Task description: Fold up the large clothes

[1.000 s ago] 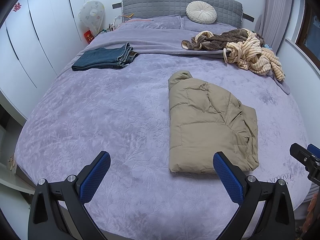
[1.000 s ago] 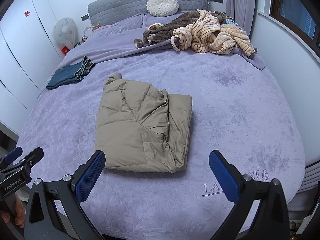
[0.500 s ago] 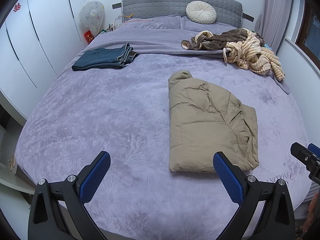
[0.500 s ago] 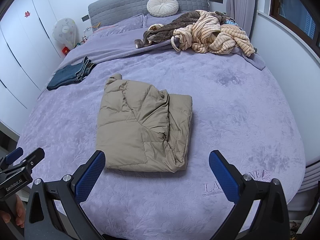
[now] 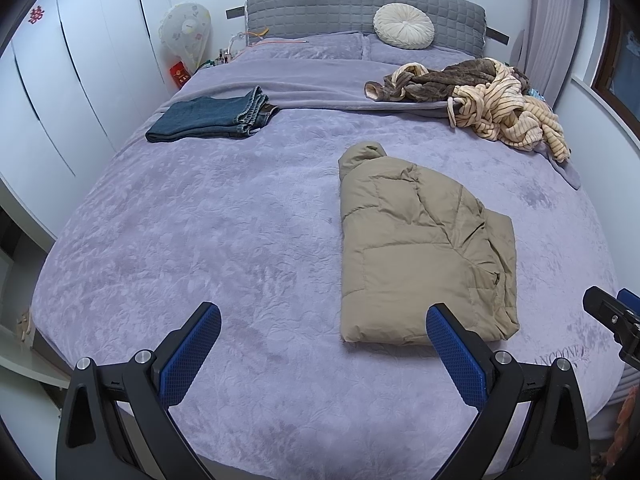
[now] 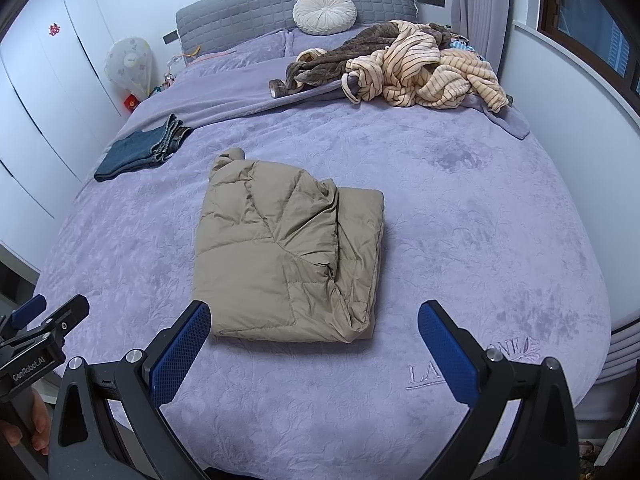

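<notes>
A tan puffer jacket [image 5: 420, 248] lies folded into a compact rectangle on the purple bedspread [image 5: 200, 240]; it also shows in the right wrist view [image 6: 288, 256]. My left gripper [image 5: 320, 344] is open and empty, held above the bed's near edge, to the jacket's near left. My right gripper [image 6: 316, 340] is open and empty, just in front of the jacket's near edge. Neither touches the jacket.
Folded blue jeans [image 5: 212, 118] lie at the far left of the bed. A heap of striped cream and brown robes [image 5: 488, 104] lies at the far right. A round cushion [image 5: 404, 26] leans on the grey headboard. White wardrobes [image 5: 60, 80] line the left side.
</notes>
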### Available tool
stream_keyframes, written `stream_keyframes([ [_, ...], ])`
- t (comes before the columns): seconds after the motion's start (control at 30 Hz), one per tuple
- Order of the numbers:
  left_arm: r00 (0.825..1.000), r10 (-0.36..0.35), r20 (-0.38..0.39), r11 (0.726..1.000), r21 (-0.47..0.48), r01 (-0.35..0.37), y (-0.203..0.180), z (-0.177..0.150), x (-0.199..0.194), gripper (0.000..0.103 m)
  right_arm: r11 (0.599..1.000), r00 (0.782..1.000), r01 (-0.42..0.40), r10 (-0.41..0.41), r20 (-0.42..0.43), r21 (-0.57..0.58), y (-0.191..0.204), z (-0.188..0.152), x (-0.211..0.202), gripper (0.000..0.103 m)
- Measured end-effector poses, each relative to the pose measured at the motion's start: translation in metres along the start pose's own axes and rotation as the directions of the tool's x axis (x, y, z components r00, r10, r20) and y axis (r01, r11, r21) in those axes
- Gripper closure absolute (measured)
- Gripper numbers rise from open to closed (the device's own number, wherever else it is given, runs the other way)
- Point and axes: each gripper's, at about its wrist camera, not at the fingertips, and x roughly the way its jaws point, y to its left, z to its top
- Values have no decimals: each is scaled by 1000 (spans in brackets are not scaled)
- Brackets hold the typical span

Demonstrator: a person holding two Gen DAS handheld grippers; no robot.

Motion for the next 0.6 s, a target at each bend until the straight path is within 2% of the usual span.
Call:
stream_keyframes([
  [0.6, 1000, 1, 21, 1000, -15, -1, 9, -3, -9, 0, 1000, 1000, 1, -1, 1, 1, 3, -1, 0, 0],
])
